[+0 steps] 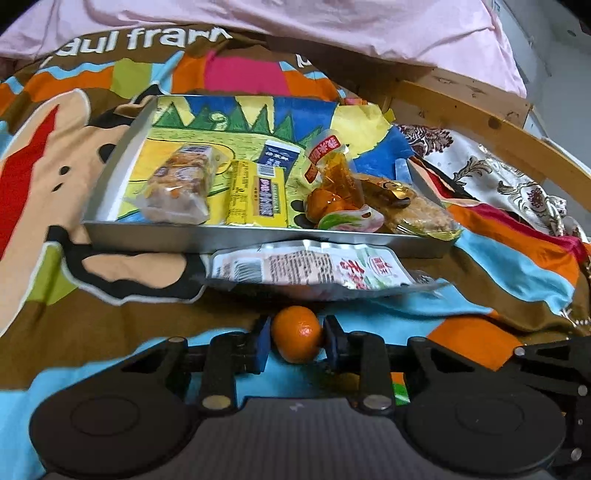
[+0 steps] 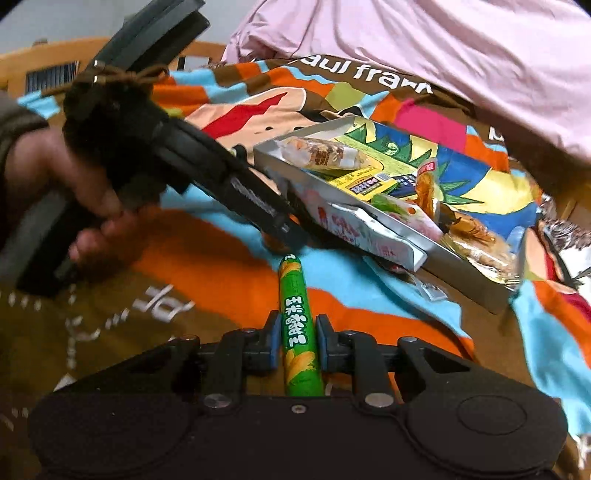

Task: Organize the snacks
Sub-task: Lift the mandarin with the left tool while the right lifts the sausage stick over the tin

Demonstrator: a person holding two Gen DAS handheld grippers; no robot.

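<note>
Bedspread in loud colours lying under everything, pink sheet bunched behind. Metal tray sitting on it, already holding several wrapped snacks: nut bar, yellow packet, orange jelly pouch, crumbly bar. White pouch still lying outside, against the near rim. Right gripper clamping a green corn sausage; left gripper squeezing a mandarin. Both waiting to go in, so seemingly over halfway

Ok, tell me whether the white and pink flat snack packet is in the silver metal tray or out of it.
Out. The white and pink flat snack packet lies on the bedspread against the outer front wall of the silver metal tray, leaning on it in the right wrist view.
</note>
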